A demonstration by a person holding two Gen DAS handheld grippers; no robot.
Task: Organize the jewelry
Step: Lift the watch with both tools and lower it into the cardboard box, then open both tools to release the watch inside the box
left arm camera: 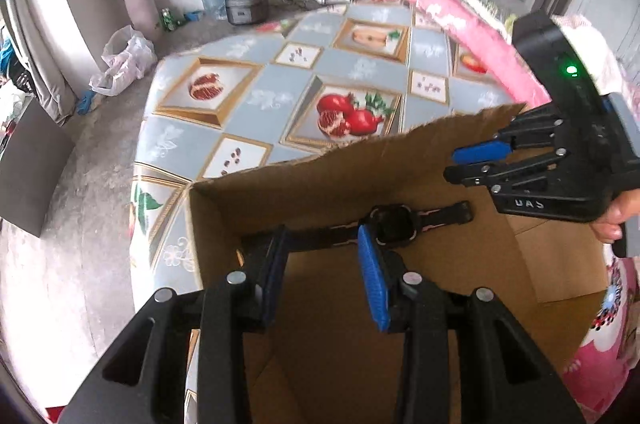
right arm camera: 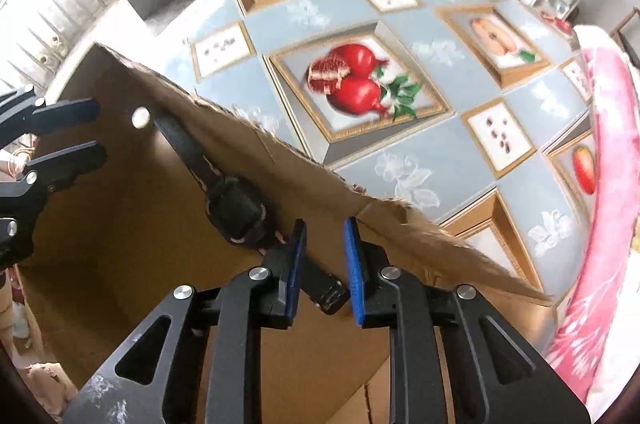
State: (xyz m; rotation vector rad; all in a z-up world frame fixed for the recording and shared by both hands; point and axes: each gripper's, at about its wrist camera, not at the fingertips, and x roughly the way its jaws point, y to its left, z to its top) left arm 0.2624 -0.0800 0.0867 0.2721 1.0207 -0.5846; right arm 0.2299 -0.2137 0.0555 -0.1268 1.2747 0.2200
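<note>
A black watch (left arm camera: 394, 222) with pink-edged straps lies flat inside a brown cardboard box (left arm camera: 320, 183), along its far wall. My left gripper (left arm camera: 324, 256) points down into the box. It is open, and one strap runs between its fingertips with gaps to both blue pads. In the right wrist view the watch (right arm camera: 236, 207) lies on the floor of the box (right arm camera: 100, 244). My right gripper (right arm camera: 325, 264) is open, and the other strap's end sits loose between its pads. Each gripper shows in the other's view: the right gripper (left arm camera: 464, 163) and the left gripper (right arm camera: 96, 133).
The box stands on a table (right arm camera: 360, 3) covered with a grey-blue cloth printed with pomegranates. A pink cloth (left arm camera: 480, 35) lies along the table's right side. A hand (left arm camera: 612, 224) holds the right gripper's handle. Bags, a water dispenser and a chair stand on the floor beyond.
</note>
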